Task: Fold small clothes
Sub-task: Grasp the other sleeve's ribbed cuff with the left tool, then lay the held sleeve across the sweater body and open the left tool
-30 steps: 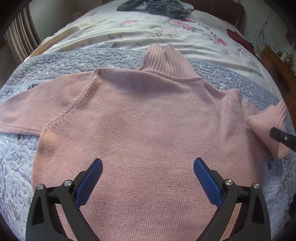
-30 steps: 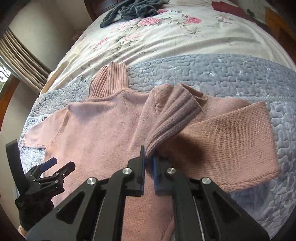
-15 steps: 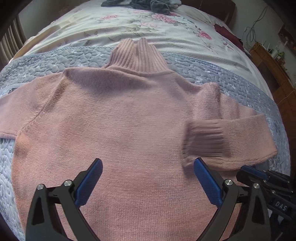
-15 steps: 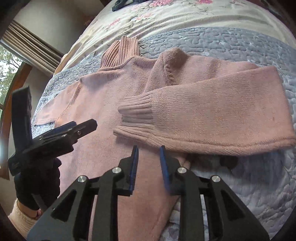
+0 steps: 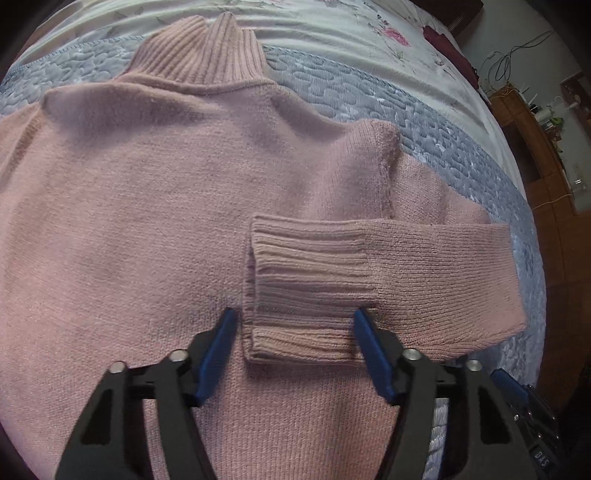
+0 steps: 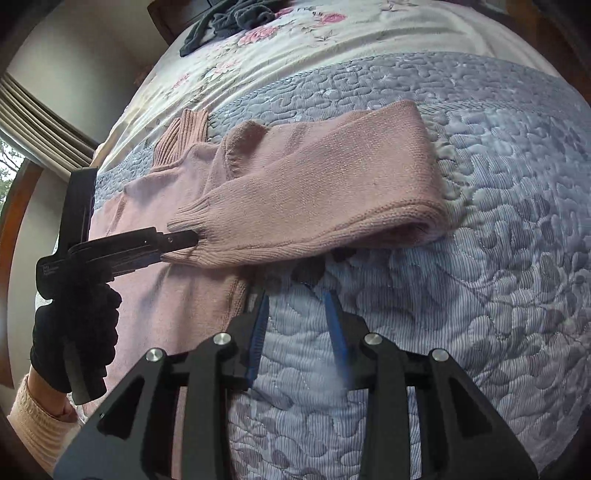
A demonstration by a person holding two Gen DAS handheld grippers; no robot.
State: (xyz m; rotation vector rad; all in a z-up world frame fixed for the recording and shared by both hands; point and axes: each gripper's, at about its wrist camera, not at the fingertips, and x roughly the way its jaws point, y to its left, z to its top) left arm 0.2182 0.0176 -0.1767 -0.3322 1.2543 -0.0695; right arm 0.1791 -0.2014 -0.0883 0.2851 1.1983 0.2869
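A pink turtleneck sweater (image 5: pixel 147 206) lies flat on a grey-blue quilt (image 5: pixel 436 125). Its right sleeve (image 5: pixel 436 273) is folded across the body, with the ribbed cuff (image 5: pixel 306 280) near the middle. My left gripper (image 5: pixel 295 332) is open, low over the sweater, its blue fingertips on either side of the cuff's near edge. In the right wrist view the left gripper (image 6: pixel 147 247) touches the cuff (image 6: pixel 192 225), held by a black-gloved hand (image 6: pixel 74 332). My right gripper (image 6: pixel 297 310) is open and holds nothing. It hovers over the quilt (image 6: pixel 480 295) just right of the sweater's side edge (image 6: pixel 236 295).
Dark grey clothes (image 6: pixel 229 22) lie at the far end of the bed on a floral sheet (image 6: pixel 332 40). Wooden furniture (image 5: pixel 546 155) with cables stands to the right of the bed. A curtained window (image 6: pixel 33 122) is at the left.
The right gripper laid the sleeve across the sweater, let go of the cuff and pulled back right over the quilt, opening wider. The left gripper moved forward to the cuff.
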